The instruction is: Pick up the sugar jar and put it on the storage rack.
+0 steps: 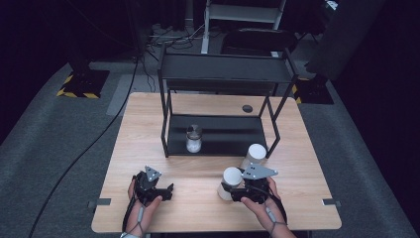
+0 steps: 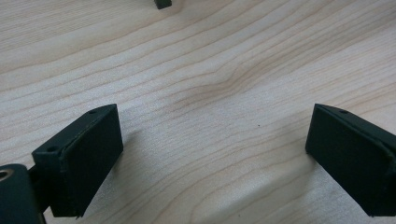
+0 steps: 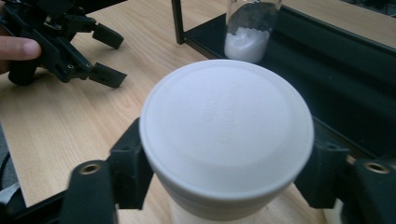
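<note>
A white lidded container stands on the wooden table, and my right gripper is shut on its body, one jaw on each side just under the lid. A second white container stands upright behind it, by the rack's front right leg. My left gripper rests at the near left with its jaws wide apart over bare wood, holding nothing. It also appears in the right gripper view as the left gripper, held by a hand.
A black two-tier rack stands at the middle back of the table. A glass jar of white powder sits on its lower shelf. A dark round grommet is set into the tabletop behind the rack.
</note>
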`<state>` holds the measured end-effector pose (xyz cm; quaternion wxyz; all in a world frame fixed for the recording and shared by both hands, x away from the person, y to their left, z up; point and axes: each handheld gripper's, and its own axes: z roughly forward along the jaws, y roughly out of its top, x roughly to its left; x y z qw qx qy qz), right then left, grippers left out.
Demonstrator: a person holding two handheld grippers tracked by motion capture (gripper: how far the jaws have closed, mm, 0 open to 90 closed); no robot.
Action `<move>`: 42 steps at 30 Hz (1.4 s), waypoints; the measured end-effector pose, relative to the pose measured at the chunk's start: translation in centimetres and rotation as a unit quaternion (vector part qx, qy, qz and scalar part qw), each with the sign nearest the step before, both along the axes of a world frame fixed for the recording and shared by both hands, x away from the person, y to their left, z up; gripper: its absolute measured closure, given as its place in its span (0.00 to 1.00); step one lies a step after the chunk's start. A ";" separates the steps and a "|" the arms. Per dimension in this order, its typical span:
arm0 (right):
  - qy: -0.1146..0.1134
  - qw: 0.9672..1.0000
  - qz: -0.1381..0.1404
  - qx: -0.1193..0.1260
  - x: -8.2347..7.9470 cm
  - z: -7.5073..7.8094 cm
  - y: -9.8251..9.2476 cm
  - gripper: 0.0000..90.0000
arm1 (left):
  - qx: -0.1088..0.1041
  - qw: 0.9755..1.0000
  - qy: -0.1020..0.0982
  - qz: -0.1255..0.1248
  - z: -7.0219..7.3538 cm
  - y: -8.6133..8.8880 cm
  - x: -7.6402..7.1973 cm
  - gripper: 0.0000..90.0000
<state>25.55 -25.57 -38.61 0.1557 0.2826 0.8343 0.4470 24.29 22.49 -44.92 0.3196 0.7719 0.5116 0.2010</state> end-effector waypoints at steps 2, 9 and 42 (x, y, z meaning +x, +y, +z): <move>-0.003 1.000 -0.001 -0.006 -0.1 0.2 0.2 0.37 | 0.000 1.000 0.000 0.000 0.0 0.0 0.0 0.04; -0.002 1.000 -0.004 -0.017 -0.1 0.7 0.4 0.37 | 0.000 1.000 0.000 0.000 0.0 0.0 0.0 0.04; -0.025 1.000 -0.008 -0.001 2.2 6.2 0.4 0.37 | 0.000 1.000 0.000 0.000 0.0 0.0 0.0 0.04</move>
